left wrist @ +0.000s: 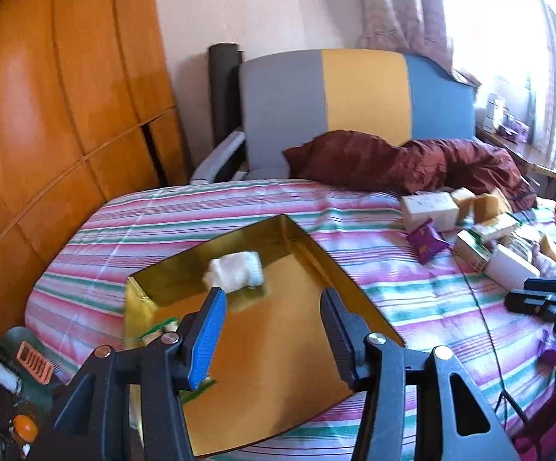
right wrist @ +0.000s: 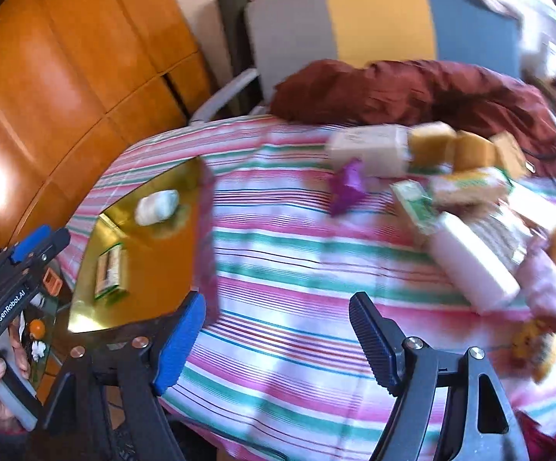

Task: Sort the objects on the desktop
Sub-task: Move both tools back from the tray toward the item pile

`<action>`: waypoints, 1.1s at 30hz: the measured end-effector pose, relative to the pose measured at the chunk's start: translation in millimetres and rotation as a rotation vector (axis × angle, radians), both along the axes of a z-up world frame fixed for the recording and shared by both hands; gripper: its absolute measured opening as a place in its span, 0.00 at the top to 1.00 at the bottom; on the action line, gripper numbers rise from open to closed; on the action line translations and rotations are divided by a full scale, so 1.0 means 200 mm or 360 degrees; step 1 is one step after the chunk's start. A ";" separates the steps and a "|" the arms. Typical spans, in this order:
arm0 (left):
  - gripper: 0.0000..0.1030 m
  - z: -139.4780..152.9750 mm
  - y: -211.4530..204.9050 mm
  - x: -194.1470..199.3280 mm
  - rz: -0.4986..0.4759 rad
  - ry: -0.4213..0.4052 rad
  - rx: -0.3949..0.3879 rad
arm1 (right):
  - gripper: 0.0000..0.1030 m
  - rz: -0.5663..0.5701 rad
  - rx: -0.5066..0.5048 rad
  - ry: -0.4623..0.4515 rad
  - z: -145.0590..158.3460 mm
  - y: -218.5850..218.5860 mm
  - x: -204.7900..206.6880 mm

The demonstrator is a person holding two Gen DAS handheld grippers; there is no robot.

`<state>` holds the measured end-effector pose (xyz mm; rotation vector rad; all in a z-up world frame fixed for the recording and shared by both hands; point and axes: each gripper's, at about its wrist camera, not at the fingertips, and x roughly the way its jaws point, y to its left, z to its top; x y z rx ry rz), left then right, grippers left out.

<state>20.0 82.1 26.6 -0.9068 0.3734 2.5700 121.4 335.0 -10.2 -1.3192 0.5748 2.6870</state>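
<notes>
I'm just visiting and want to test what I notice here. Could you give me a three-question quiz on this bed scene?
1. True or false: the gold tray holds a white bundle.
2. Which lies nearest the purple packet? A) the tray B) the pile of boxes C) the wardrobe
3. What does the right hand-held gripper hold?

Key: 1 true; 2 B; 3 nothing, its jaws stand open above the striped bedspread.
</notes>
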 end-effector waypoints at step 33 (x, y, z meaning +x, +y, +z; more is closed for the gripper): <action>0.50 -0.49 1.36 0.63 -0.1608 -0.0611 -0.0106 | 0.34 -0.0551 0.0133 -0.0369 0.03 0.85 0.58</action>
